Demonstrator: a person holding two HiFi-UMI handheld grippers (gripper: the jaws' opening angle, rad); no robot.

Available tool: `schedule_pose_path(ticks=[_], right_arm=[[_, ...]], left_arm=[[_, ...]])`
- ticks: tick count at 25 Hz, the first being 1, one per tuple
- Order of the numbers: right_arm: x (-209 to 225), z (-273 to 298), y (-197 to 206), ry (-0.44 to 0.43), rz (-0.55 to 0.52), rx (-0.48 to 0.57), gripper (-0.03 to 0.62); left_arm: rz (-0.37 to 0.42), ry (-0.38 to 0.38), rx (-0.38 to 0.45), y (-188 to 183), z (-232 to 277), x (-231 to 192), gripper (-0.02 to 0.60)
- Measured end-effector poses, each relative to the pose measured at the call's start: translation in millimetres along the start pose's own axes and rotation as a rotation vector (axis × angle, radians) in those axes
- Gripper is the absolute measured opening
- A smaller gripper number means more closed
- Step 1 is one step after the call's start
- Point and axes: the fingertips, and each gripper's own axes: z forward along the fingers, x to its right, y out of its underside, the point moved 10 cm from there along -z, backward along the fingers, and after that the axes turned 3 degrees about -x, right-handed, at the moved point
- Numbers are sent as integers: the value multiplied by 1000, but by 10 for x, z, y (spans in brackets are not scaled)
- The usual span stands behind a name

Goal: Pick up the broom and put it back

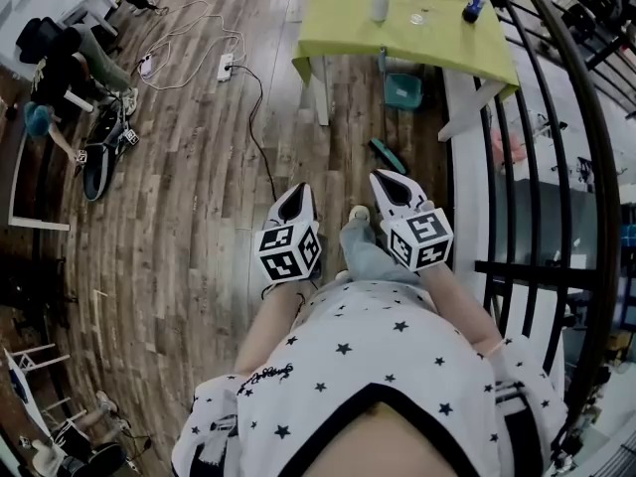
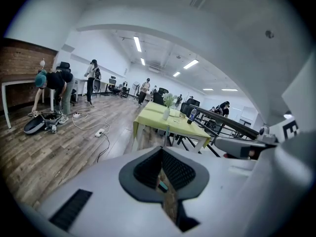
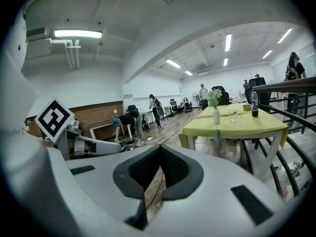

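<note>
A teal, long flat piece that looks like the broom's head [image 1: 386, 154] lies on the wooden floor just ahead of my right gripper [image 1: 388, 179]; its handle I cannot make out for sure. A thin teal piece [image 3: 216, 138] hangs at the front edge of the green table [image 3: 256, 125]. My left gripper [image 1: 294, 195] is level with the right one, a little to its left, over bare floor. Both grippers have their jaws together with nothing between them. Through the slit of the left gripper [image 2: 162, 154] a small teal bit [image 2: 161, 185] shows on the floor.
A teal bin [image 1: 402, 90] stands under the green table [image 1: 338, 28], which carries a vase [image 1: 380, 3] and a bottle [image 1: 473, 6]. A black railing [image 1: 556, 117] runs along the right. A cable [image 1: 260, 157] and power strip [image 1: 226, 66] lie on the floor. People [image 2: 54, 90] stand far left.
</note>
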Motion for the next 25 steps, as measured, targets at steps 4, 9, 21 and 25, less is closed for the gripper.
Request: schedule_pose_path(ticks=[4, 9, 21, 25], right_arm=[[204, 222, -129, 3, 5, 1, -6], [399, 511, -348, -2, -6, -1, -6], [1159, 1160, -777, -13, -29, 2, -6], [1385, 1326, -834, -11, -27, 2, -6]], left_arm=[[-1, -7, -11, -154, 243, -25, 11], [-5, -15, -9, -404, 517, -95, 11], [-3, -22, -7, -965, 1413, -52, 11], [7, -20, -16, -1069, 1672, -26, 11]])
